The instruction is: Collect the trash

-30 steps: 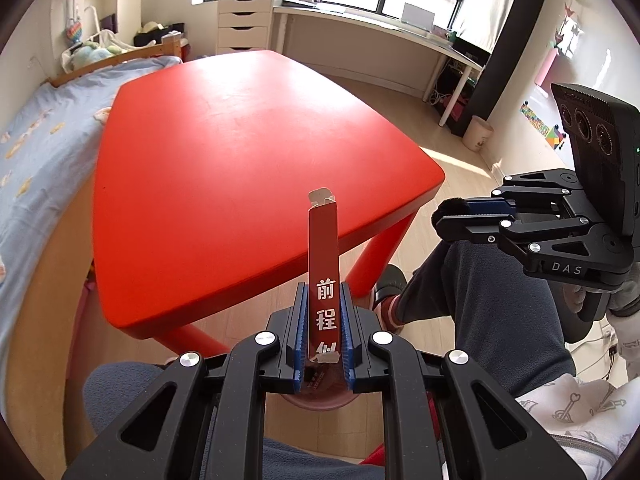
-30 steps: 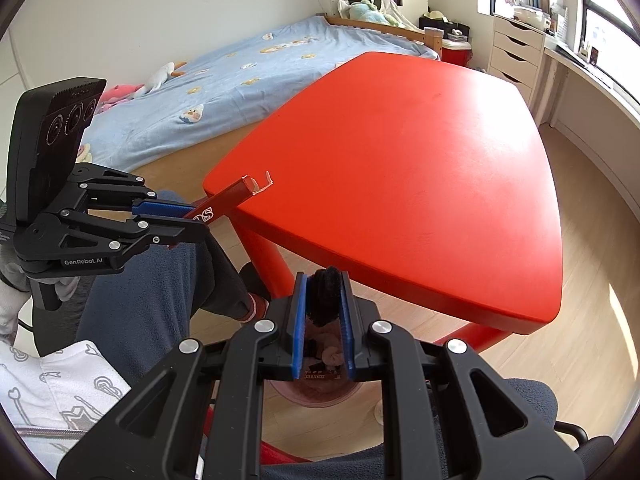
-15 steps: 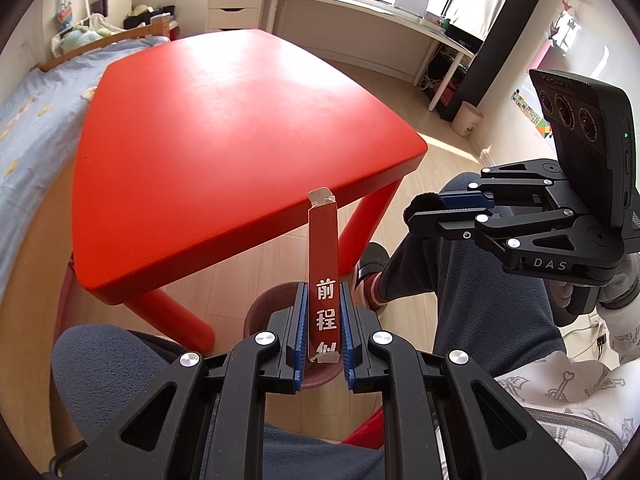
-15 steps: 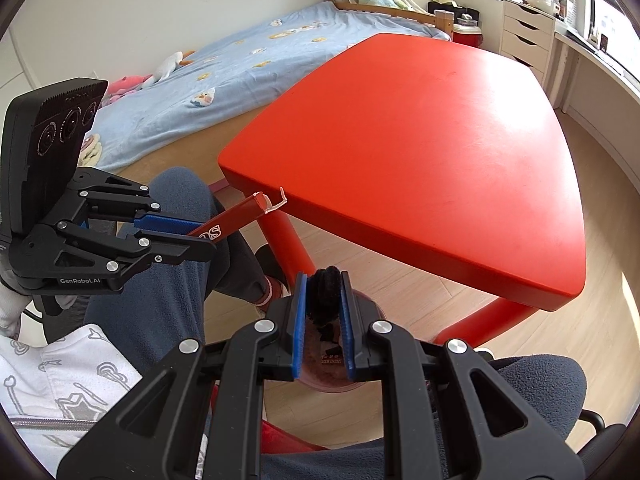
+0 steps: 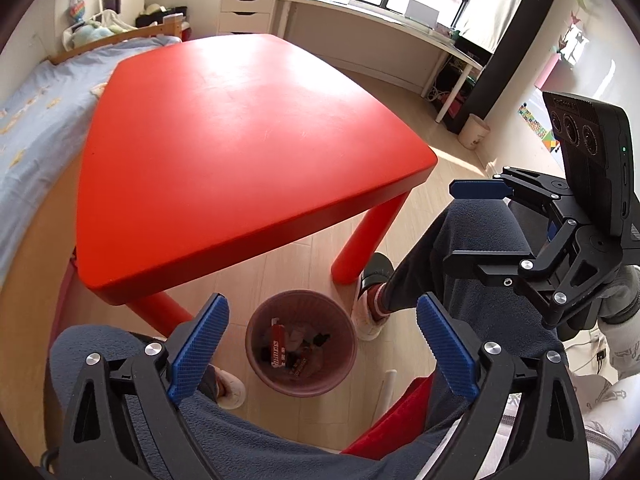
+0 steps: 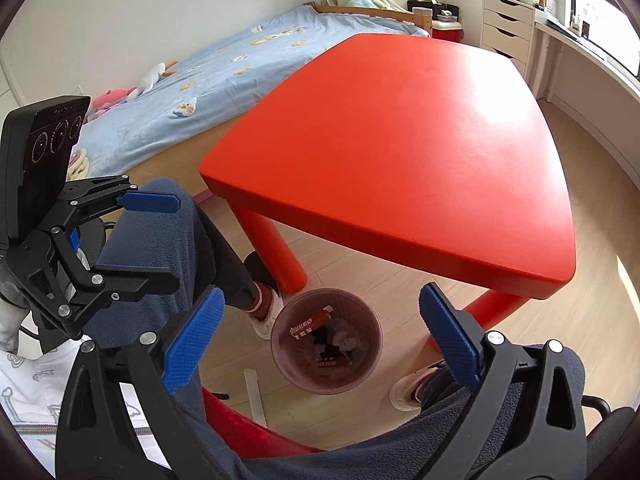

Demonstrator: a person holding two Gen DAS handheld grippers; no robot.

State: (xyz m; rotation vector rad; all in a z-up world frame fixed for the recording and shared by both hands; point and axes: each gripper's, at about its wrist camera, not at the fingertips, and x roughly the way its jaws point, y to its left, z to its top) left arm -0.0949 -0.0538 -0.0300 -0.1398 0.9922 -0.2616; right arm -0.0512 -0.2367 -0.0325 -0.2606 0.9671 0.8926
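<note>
A pinkish round trash bin (image 5: 301, 342) stands on the wood floor between the person's feet, near the red table's corner; it also shows in the right wrist view (image 6: 326, 340). Inside lie a red carton (image 5: 277, 340) and other wrappers and dark scraps (image 6: 334, 338). My left gripper (image 5: 322, 334) is open and empty above the bin. My right gripper (image 6: 322, 330) is open and empty above the bin too. Each gripper shows in the other's view, the right one (image 5: 476, 224) and the left one (image 6: 160, 240), both with jaws apart.
The red table (image 5: 224, 128) has a bare top. The person's legs (image 5: 452, 264) and slippered feet (image 6: 264, 312) flank the bin. A bed (image 6: 224, 60) lies on the left, a desk and drawers (image 5: 248, 8) by the window, and a small bin (image 5: 474, 132) by the far wall.
Both grippers have opened. The red carton left my left gripper and the dark scrap left my right gripper; they now lie in the bin. Both views tilted down toward the bin.
</note>
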